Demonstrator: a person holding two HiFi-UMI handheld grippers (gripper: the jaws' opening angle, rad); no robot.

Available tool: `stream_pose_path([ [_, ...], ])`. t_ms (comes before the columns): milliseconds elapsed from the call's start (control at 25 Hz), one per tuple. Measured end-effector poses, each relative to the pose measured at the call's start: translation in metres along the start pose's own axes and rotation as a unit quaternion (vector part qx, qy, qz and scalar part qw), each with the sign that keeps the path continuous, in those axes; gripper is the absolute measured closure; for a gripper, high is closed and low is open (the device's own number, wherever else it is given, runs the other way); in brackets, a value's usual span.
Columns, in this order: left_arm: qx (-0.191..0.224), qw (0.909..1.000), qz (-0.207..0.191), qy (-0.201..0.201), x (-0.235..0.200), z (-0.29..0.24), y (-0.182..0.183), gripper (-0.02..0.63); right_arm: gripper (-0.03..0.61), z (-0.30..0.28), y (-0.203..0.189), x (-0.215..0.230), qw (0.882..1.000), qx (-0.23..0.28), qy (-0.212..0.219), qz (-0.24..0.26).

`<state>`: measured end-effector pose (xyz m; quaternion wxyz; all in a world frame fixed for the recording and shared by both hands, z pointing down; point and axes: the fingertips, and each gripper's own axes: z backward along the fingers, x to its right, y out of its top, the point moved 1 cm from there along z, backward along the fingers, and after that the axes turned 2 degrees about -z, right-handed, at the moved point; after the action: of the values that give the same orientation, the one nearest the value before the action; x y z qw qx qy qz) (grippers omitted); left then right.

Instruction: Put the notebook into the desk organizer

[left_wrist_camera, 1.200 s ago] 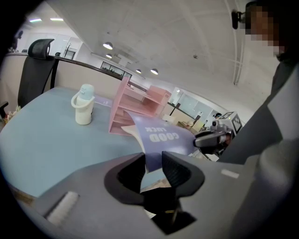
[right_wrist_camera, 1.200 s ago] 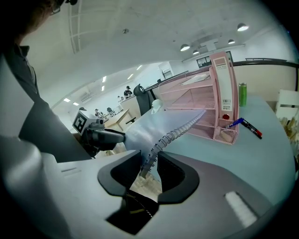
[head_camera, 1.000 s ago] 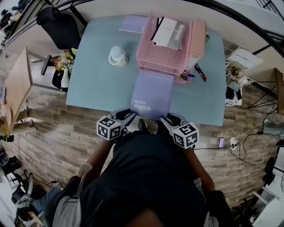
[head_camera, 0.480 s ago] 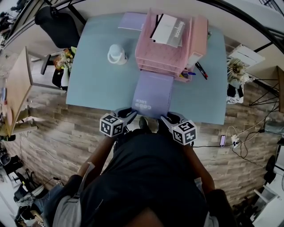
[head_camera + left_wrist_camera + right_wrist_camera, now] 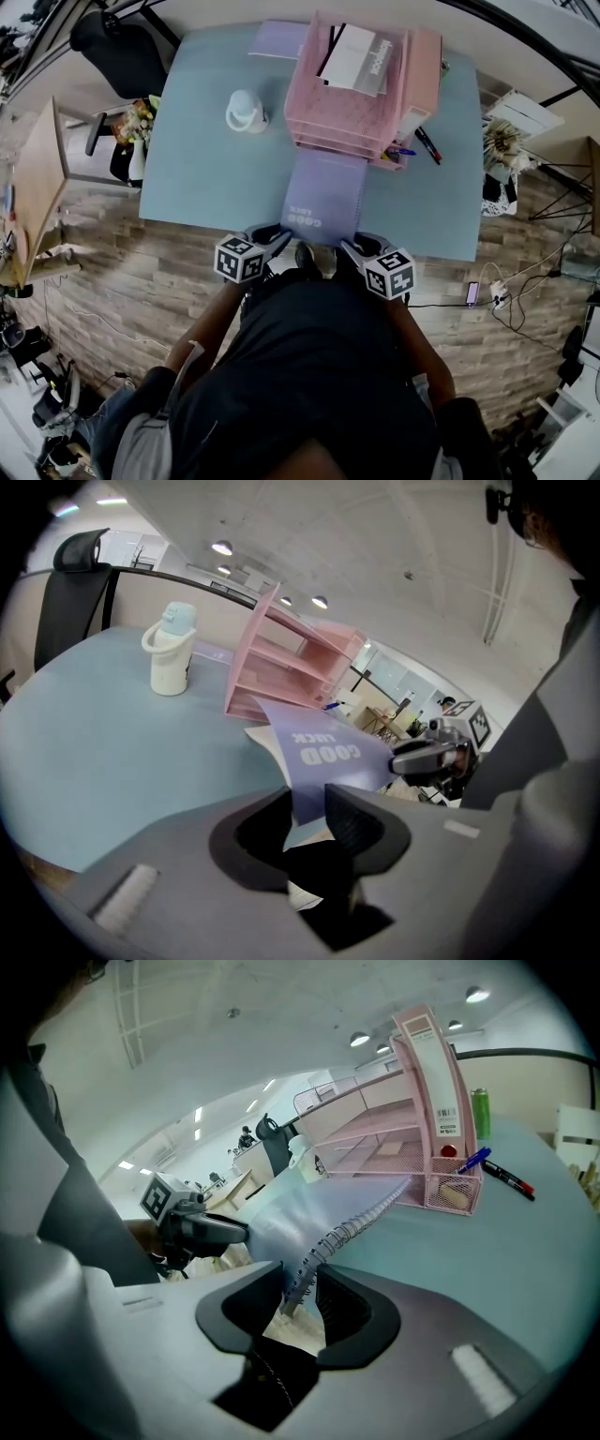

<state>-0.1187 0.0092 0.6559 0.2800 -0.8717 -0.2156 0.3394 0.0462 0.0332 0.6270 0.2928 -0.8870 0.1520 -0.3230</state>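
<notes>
Holding: left gripper (image 5: 307,808) and right gripper (image 5: 302,1290) each clamp a near corner of the lavender spiral notebook (image 5: 323,192).
Left jaws: closed on the cover's plain edge. The "GOOD LUCK" print lies just ahead of them.
Right jaws: closed on the wire-bound edge. The coil runs forward from between the pads.
Notebook: spans the gap between the two grippers. Its near end is lifted off the blue desk (image 5: 206,173). Its far end reaches the front of the pink mesh desk organizer (image 5: 323,133), at the lowest tray. Whether it has entered the tray, cannot tell.
Desk organizer: straight ahead of both grippers, with stacked trays and an upright file slot on the right gripper's side. A white booklet (image 5: 356,61) lies in the top tray.
Ahead-left of left gripper: white flask (image 5: 171,651), upright, well apart from the notebook.
Ahead-right of right gripper: blue pen (image 5: 473,1160) sticks out of the organizer's small bin; marker (image 5: 506,1178) lies on the desk just beside it; green can (image 5: 480,1110) stands behind.
</notes>
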Motion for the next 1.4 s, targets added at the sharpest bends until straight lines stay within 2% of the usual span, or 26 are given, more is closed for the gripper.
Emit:
stream_pose_path([
  [1120, -0.020, 0.9998, 0.000, 0.003, -0.023, -0.027, 0.012, 0.445, 0.466, -0.024, 0.008, 0.031, 1.000, -0.019, -0.008, -0.016],
  [1400, 0.018, 0.9992, -0.030, 0.020, -0.016, -0.016, 0.025, 0.446, 0.462, -0.014, 0.022, 0.025, 0.999, 0.017, -0.024, 0.045],
])
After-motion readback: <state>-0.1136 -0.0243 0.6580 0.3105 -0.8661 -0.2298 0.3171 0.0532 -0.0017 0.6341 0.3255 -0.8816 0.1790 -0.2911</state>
